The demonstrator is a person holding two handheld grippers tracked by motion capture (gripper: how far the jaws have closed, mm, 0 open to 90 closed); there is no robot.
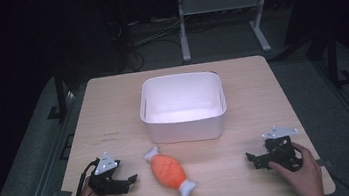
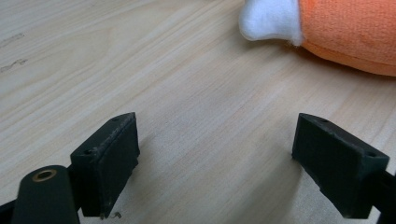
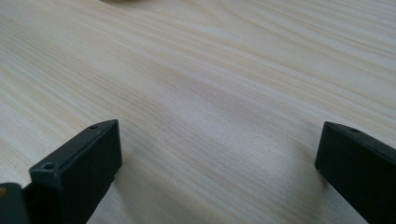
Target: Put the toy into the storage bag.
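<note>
The left gripper [image 1: 131, 178] rests on the desk [image 1: 114, 115] near its front left corner, jaws spread wide with only bare wood between them; the right gripper [image 1: 251, 158] rests near the front right corner, its jaws likewise wide apart and empty. Between the two, closer to the left one, the orange toy [image 1: 169, 172] with white ends lies flat and slanted on the desk, touching neither. Just behind it, the white bin [image 1: 186, 127] stands at the middle of the desk.
</note>
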